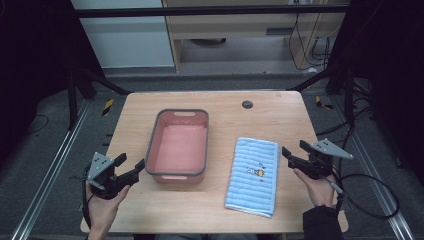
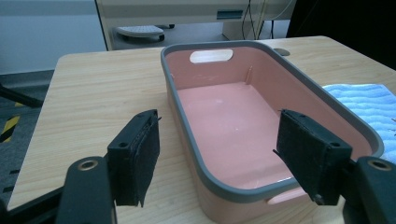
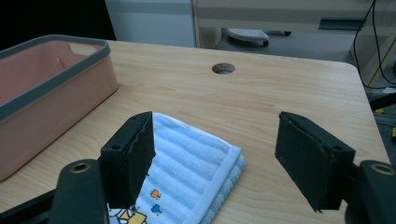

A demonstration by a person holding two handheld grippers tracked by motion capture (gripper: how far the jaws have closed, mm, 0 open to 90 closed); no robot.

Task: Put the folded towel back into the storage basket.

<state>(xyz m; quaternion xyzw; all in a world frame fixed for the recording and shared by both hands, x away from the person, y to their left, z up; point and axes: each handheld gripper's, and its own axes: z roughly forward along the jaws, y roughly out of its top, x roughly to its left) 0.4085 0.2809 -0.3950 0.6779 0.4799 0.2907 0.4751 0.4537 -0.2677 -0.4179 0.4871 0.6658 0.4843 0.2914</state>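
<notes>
A pink tub [image 1: 178, 145] with a grey rim stands empty in the middle of the wooden table [image 1: 135, 115]. To its right lies a folded light-blue striped towel [image 1: 252, 175] with a small cartoon print. My left gripper [image 1: 131, 165] hovers open just off the tub's near left corner; in the left gripper view the tub [image 2: 261, 116] sits between and beyond the open jaws [image 2: 217, 156]. My right gripper [image 1: 294, 151] is open beside the towel's right edge. In the right gripper view the towel [image 3: 187, 172] lies under the left jaw, with the gripper [image 3: 215, 156] holding nothing.
A round cable hole [image 1: 247, 104] sits near the table's far edge. Black frame bars and cables surround the table, and a pale cabinet [image 1: 240, 25] stands behind it. Bare wood lies between tub and towel and along the front edge.
</notes>
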